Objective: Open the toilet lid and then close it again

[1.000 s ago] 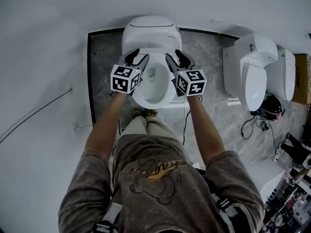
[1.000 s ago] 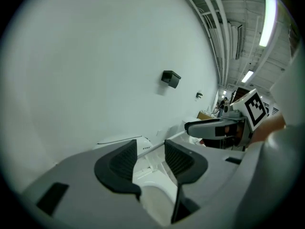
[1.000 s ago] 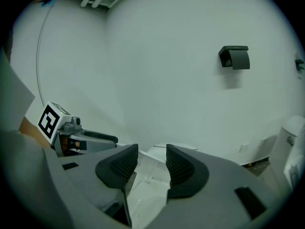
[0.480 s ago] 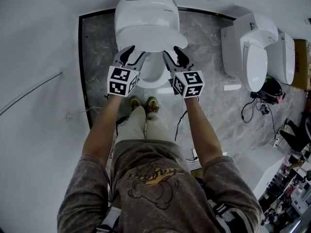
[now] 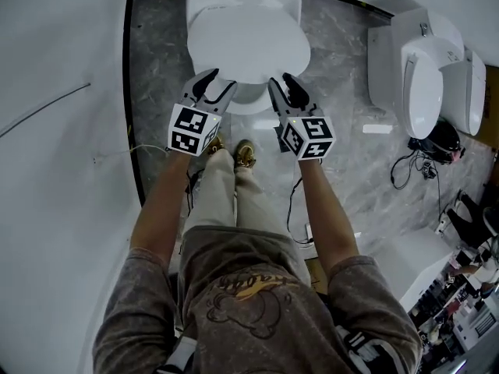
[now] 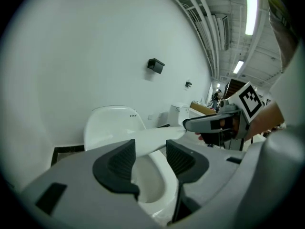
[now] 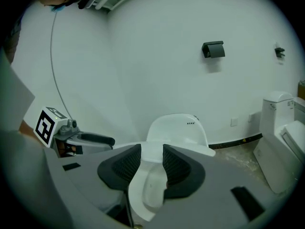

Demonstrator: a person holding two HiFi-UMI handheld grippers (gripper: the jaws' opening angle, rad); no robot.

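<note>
The white toilet lid (image 5: 248, 45) hangs tilted, partly lowered over the bowl (image 5: 251, 100), whose front rim shows below it. My left gripper (image 5: 212, 80) is at the lid's front left edge and my right gripper (image 5: 282, 84) at its front right edge. In the left gripper view the lid (image 6: 152, 136) runs edge-on across the gap of the left gripper (image 6: 150, 159), whose jaws are opening; the pads do not press on it. In the right gripper view the lid's edge (image 7: 195, 150) lies beyond the right gripper (image 7: 151, 163), whose jaws are closing with a gap between the pads.
The toilet stands on a dark marble floor panel (image 5: 156, 76) against a white wall. Two more white toilets (image 5: 425, 84) stand at the right, with black cables (image 5: 405, 174) on the floor beside them. The person's shoes (image 5: 245, 154) are just in front of the bowl.
The lid has swung from upright down over most of the bowl. Both grippers have come down and toward the person along with its front edge.
</note>
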